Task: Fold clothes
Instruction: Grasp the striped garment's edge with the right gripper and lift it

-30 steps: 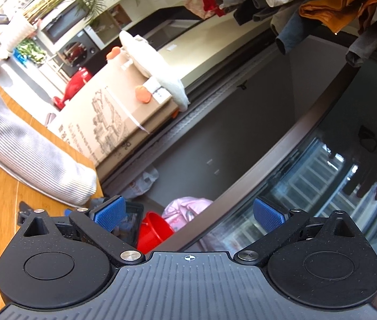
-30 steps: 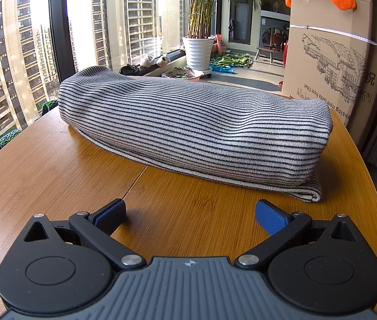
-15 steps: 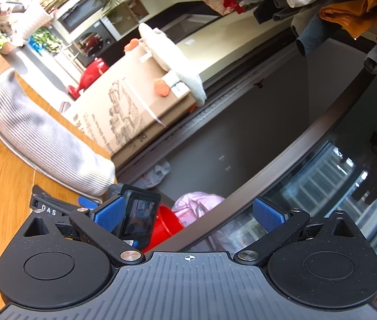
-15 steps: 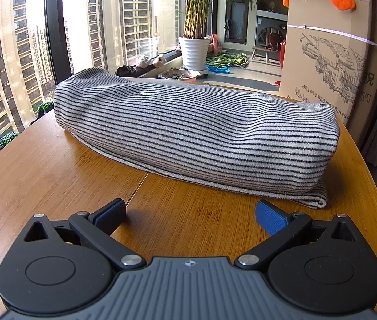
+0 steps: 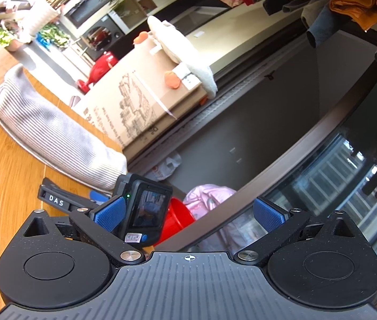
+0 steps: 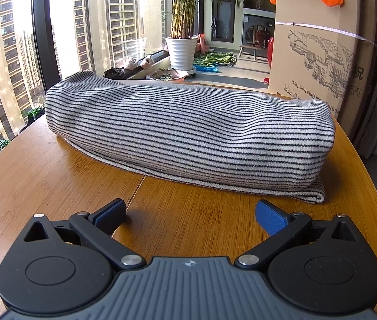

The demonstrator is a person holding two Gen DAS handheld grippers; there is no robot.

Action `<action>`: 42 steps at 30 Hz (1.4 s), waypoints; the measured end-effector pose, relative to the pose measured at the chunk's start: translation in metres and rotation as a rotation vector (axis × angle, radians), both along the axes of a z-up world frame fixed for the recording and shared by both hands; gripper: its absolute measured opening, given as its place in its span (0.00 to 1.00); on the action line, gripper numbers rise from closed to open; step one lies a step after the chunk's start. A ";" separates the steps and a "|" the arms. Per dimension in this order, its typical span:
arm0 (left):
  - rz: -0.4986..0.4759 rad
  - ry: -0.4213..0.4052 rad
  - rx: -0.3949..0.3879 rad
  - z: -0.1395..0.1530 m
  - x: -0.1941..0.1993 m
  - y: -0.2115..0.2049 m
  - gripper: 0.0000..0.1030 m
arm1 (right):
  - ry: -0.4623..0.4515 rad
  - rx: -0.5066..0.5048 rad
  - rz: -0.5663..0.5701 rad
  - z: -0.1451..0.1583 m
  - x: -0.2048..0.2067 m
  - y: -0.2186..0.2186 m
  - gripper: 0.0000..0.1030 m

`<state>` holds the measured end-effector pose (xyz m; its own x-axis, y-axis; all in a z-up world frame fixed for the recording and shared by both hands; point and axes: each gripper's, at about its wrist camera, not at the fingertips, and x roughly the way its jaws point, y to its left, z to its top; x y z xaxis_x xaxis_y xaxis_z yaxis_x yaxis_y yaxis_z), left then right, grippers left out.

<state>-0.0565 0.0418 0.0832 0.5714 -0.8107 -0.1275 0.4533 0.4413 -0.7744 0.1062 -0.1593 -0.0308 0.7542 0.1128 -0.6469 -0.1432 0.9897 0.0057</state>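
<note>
Bright daylight from window point(image 6: 68, 26), blown-out upper left. Table point(image 6: 55, 176) shows glare, soft shadows. Sharp focus, heavy fisheye bending at edges; left view tilted.

The right gripper point(image 5: 145, 213) has come into the left wrist view, nearer the striped garment point(image 6: 188, 133).

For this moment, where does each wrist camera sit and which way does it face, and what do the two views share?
Left wrist: on the left hand-held gripper, tilted, facing past the table edge toward a dark glass door; its open blue fingers show, plus the other gripper's camera.
Right wrist: on the right hand-held gripper, low over the wooden table, facing the window; open fingers show.
Shared: striped folded garment, cardboard box, white plant pot.
</note>
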 end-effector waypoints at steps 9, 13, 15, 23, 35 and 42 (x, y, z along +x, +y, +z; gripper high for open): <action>0.247 -0.127 0.208 0.015 0.028 0.031 1.00 | -0.001 0.000 0.024 -0.001 0.007 0.008 1.00; 0.428 -0.108 0.346 0.009 0.070 0.055 1.00 | -0.003 -0.006 0.059 0.000 0.009 0.012 1.00; 0.432 -0.047 0.403 0.001 0.099 0.057 1.00 | -0.012 -0.021 0.089 0.000 0.009 0.013 1.00; 0.376 0.041 0.591 -0.035 0.196 0.030 1.00 | 0.019 0.017 0.108 0.002 0.011 0.011 1.00; 0.346 0.135 0.715 -0.077 0.241 -0.001 1.00 | -0.114 0.337 0.112 0.046 -0.011 -0.077 1.00; 0.343 0.186 0.748 -0.082 0.247 -0.007 1.00 | -0.143 0.430 -0.094 0.044 0.062 -0.112 1.00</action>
<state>0.1909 0.0347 0.0008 0.6871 -0.2606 -0.6782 0.0950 0.9577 -0.2717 0.1685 -0.2715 0.0132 0.8525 0.2744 -0.4449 -0.0818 0.9107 0.4050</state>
